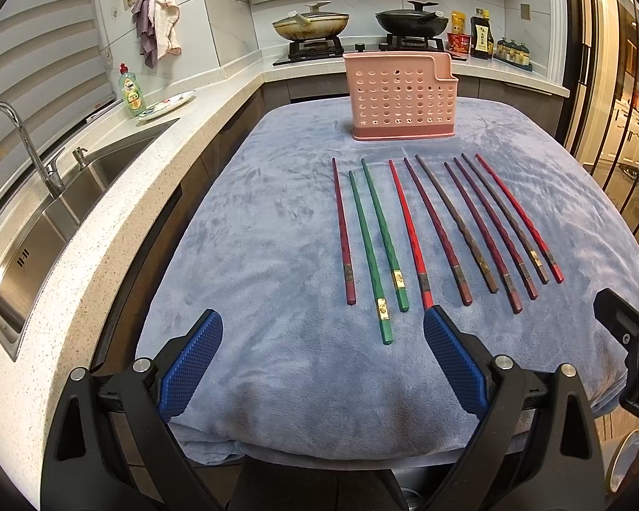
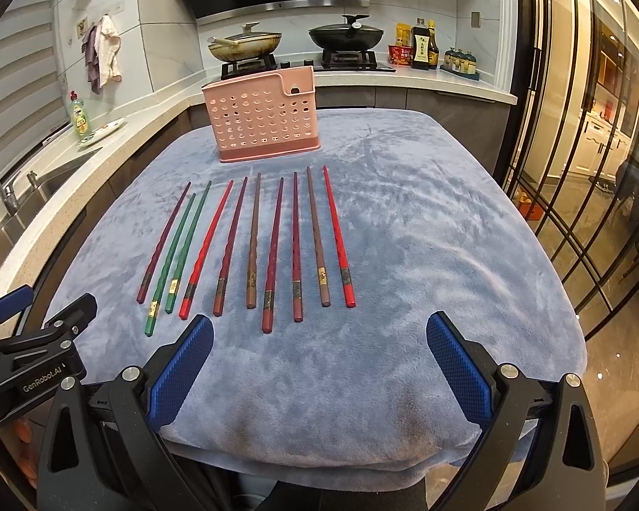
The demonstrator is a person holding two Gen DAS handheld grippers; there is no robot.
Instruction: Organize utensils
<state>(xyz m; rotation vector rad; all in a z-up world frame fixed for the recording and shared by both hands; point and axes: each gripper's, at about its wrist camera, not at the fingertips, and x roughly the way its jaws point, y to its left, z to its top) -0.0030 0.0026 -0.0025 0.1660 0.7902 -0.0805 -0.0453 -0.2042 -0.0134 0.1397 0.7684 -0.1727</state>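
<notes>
Several chopsticks lie side by side on a blue-grey cloth (image 1: pixel 255 255) (image 2: pixel 426 255): dark red, brown, bright red (image 1: pixel 407 230) (image 2: pixel 336 234) and two green ones (image 1: pixel 368 251) (image 2: pixel 172 259). Behind them stands a pink perforated utensil holder (image 1: pixel 400 100) (image 2: pixel 264 121), upright and seemingly holding nothing. My left gripper (image 1: pixel 323 330) hovers open near the cloth's front edge, its right finger just short of a bright red chopstick's end. My right gripper (image 2: pixel 319 334) is open too, in front of the row's right half, nothing between its fingers.
A steel sink (image 1: pixel 64 213) with a tap (image 1: pixel 4 127) lies in the counter to the left, with a dish soap bottle (image 1: pixel 130 91) and a plate beyond. Two lidded pans (image 1: pixel 311 25) sit on the stove behind. Glass doors (image 2: pixel 575 149) stand to the right.
</notes>
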